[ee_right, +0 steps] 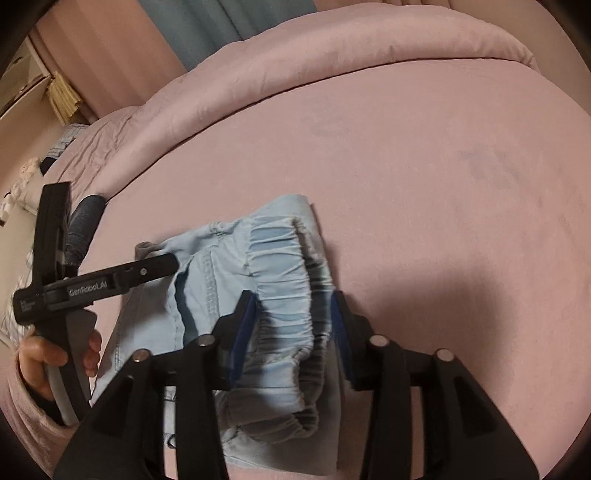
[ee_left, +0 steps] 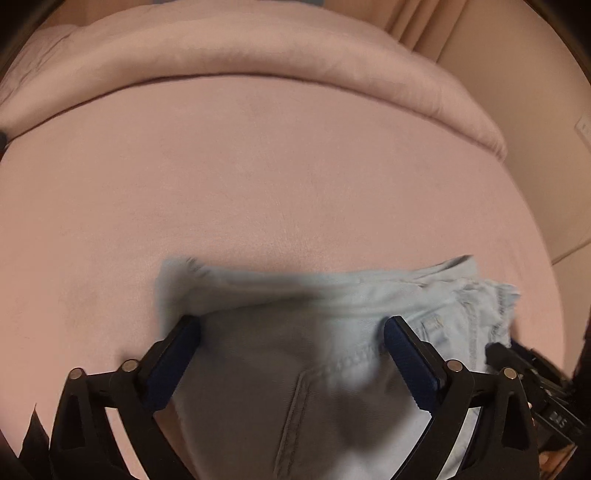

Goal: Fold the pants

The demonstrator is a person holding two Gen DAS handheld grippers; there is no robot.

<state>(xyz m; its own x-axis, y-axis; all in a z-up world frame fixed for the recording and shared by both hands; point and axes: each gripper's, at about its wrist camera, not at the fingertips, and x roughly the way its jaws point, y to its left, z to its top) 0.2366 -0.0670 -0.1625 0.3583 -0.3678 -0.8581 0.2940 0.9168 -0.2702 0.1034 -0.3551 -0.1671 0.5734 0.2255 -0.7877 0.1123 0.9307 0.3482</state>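
Note:
Light blue pants [ee_left: 295,332] lie folded into a compact stack on the pink bed; in the right wrist view the pants [ee_right: 236,273] show their elastic waistband on top. My left gripper [ee_left: 291,328] is open, its fingers spread wide just above the fabric. It also shows in the right wrist view [ee_right: 155,264], reaching in from the left over the stack's edge. My right gripper [ee_right: 293,306] is open, with its blue-padded fingers on either side of the elastic waistband [ee_right: 284,266]. Whether the pads touch the cloth is unclear.
The pink bedsheet [ee_right: 443,184] spreads wide around the pants. A rolled pink duvet [ee_left: 258,59] lies along the far side. A dark grey item [ee_right: 83,225] sits at the left bed edge. Curtains [ee_right: 221,22] and a wall stand behind.

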